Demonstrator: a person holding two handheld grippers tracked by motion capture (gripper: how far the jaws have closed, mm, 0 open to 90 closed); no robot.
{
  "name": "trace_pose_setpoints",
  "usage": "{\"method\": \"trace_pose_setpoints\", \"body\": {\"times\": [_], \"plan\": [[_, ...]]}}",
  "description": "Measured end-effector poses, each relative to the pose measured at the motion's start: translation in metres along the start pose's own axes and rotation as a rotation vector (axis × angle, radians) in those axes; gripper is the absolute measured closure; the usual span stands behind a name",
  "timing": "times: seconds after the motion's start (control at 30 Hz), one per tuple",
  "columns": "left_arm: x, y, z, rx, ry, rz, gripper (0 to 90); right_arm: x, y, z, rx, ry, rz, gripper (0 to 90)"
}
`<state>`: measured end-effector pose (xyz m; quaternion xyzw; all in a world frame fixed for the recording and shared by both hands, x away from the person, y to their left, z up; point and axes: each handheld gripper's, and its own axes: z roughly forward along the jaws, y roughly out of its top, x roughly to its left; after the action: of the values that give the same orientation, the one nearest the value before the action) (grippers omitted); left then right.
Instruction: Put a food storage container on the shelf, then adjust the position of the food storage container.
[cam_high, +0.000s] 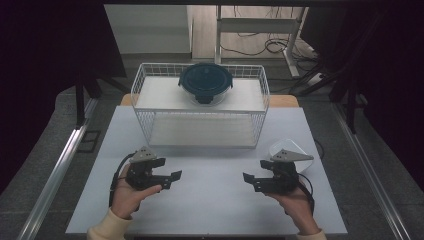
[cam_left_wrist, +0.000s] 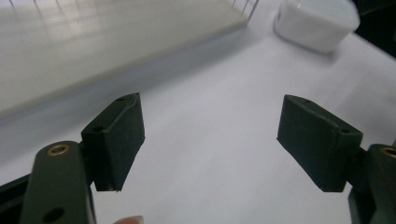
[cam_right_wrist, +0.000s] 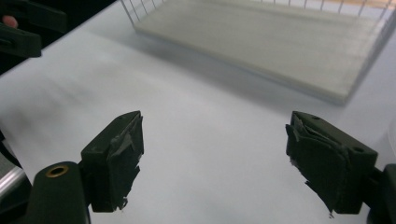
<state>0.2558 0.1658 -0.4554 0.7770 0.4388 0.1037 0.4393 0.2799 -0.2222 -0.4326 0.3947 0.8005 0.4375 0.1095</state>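
Claws, left and right, hang wide and empty over the desk; likely approach stage, next reaching the white container at two o'clock.

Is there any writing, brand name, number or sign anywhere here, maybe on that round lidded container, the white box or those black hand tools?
No readable text in any view.
Round dark-lidded container on the wire rack: lid shows no legible marking; too small to tell.
White container: plain, no label visible.
Left gripper and right gripper: no lettering seen; the black fingers are bare.
Table: blank.
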Motion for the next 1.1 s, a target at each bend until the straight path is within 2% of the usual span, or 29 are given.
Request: {"method": "trace_pose_setpoints", "body": {"times": [0.17,0.47,0.87,1.03,1.07,1.1], "plan": [[0.004,-0.009,0.001,0.022,0.009,-0.014,22.6,-0.006,-0.011,0.0,0.018,-0.002,0.018,20.7],[0.003,-0.01,0.002,0.028,0.013,-0.006,22.5,-0.008,-0.011,0.0,0.019,0.003,0.015,22.1],[0.008,-0.01,0.0,0.018,0.015,-0.028,22.0,-0.01,-0.013,0.005,0.05,0.011,0.012,24.9],[0.008,-0.011,-0.001,0.018,0.011,-0.026,21.9,-0.014,-0.011,0.0,0.054,0.009,0.018,26.8],[0.008,-0.012,-0.001,0.019,0.01,-0.028,21.9,-0.018,-0.009,-0.006,0.038,-0.015,0.021,28.9],[0.009,-0.012,-0.001,0.02,0.009,-0.028,21.9,-0.018,-0.009,-0.006,0.038,-0.015,0.021,28.9]]}}
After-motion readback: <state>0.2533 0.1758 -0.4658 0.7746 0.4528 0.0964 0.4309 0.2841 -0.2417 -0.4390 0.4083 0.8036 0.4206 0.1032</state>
